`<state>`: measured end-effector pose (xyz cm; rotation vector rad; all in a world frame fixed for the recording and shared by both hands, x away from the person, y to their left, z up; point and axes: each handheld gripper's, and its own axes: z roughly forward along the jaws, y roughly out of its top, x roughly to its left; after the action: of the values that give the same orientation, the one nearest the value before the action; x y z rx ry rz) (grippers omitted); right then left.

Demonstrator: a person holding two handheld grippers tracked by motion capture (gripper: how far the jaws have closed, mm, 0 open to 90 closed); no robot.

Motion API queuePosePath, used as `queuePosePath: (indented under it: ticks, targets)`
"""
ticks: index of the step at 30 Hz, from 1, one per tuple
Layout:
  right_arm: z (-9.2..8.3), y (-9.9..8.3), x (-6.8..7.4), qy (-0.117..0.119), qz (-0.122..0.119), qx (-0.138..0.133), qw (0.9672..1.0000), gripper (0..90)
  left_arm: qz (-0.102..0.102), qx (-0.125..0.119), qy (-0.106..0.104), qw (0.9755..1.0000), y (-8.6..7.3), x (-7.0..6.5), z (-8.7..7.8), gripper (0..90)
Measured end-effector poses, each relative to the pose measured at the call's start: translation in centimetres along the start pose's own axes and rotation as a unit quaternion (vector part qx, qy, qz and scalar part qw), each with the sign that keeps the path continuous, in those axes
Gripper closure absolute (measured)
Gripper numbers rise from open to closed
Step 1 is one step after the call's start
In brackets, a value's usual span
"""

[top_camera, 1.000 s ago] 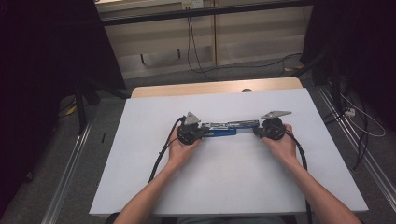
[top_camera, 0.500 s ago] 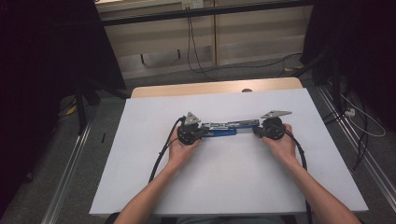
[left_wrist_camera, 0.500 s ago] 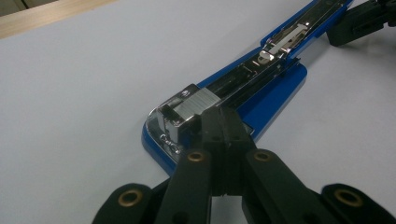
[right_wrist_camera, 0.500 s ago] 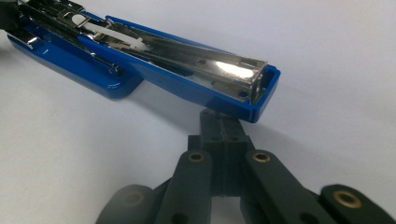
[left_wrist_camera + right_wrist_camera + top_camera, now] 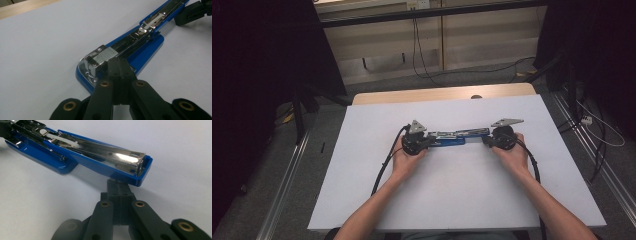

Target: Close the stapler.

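Your left gripper has its fingers pressed together, tips against the metal head end of the opened blue stapler. Right gripper: fingers pressed together too, tips just under the flipped-open top. Stapler lies mid-surface, between both grippers.

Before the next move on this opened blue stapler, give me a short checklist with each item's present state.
1. Blue metal stapler lies swung open flat on the white table sheet: ok.
2. Left tool shut, tips at the chrome staple-track head: ok; whether they press it, cannot tell.
3. Right tool shut, tips under the blue cover's end: ok; contact, cannot tell.
4. Staples loaded in the track: cannot tell.
5. Sheet around the stapler free of other objects: ok.
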<state>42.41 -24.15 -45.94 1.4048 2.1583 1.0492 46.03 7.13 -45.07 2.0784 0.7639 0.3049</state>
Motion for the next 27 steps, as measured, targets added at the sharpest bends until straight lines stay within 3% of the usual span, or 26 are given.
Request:
queuePosePath:
  ticks: [27]
  targets:
    - [-0.18, -0.05, -0.15, 0.01, 0.005, -0.009, 0.9999, 90.0, 0.001, 0.001, 0.0, 1.0, -0.01, -0.19, -0.03, 90.0]
